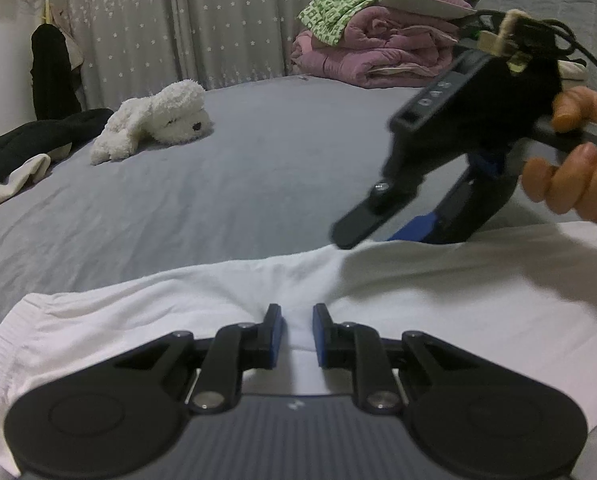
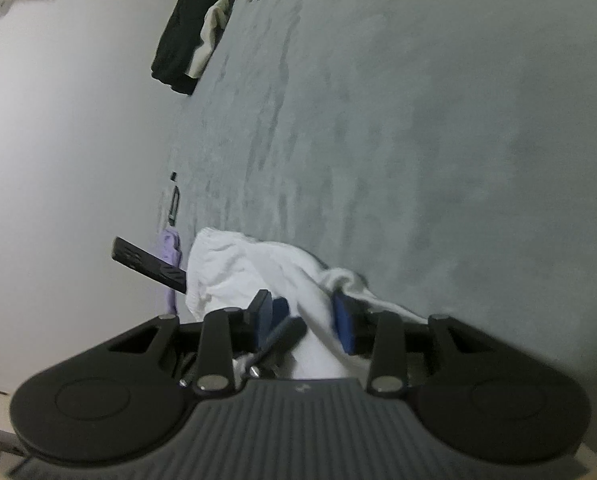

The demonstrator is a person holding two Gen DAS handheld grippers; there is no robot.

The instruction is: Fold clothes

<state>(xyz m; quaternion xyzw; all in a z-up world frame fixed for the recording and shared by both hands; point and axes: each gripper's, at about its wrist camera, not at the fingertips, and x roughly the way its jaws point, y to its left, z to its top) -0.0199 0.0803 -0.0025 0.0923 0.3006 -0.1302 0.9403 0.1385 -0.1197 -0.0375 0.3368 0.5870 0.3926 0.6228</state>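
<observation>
— Nearest to us in the left wrist view, our left gripper (image 1: 297,334) sits low over the white garment (image 1: 438,300), blue pads a little apart, with white cloth showing in the gap. Do we call that a grip?

— No. The jaws stand parted and nothing is pinched between them, so we call it released, resting just above the fabric.

— And our right gripper (image 1: 382,232)?

— From the left camera we see it tilted down at the garment's far edge, held by a hand (image 1: 578,176). In its own view the right gripper (image 2: 310,320) has white cloth bunched between the blue pads, so we read it as clenched on the garment (image 2: 258,272).

— Where does the garment lie?

— Spread across the near part of the grey bed sheet (image 1: 238,168), one ribbed hem at the left, the right portion gathered at our right gripper.

— What else do we see?

— A white plush toy (image 1: 154,120) lies farther up the bed, dark clothing (image 1: 26,140) with a white sock (image 1: 14,180) beside it at the left edge, and a pile of pink bedding (image 1: 378,48) topped by a green patterned cloth (image 1: 346,0) sits at the back, before the starred curtain (image 1: 178,20).
</observation>
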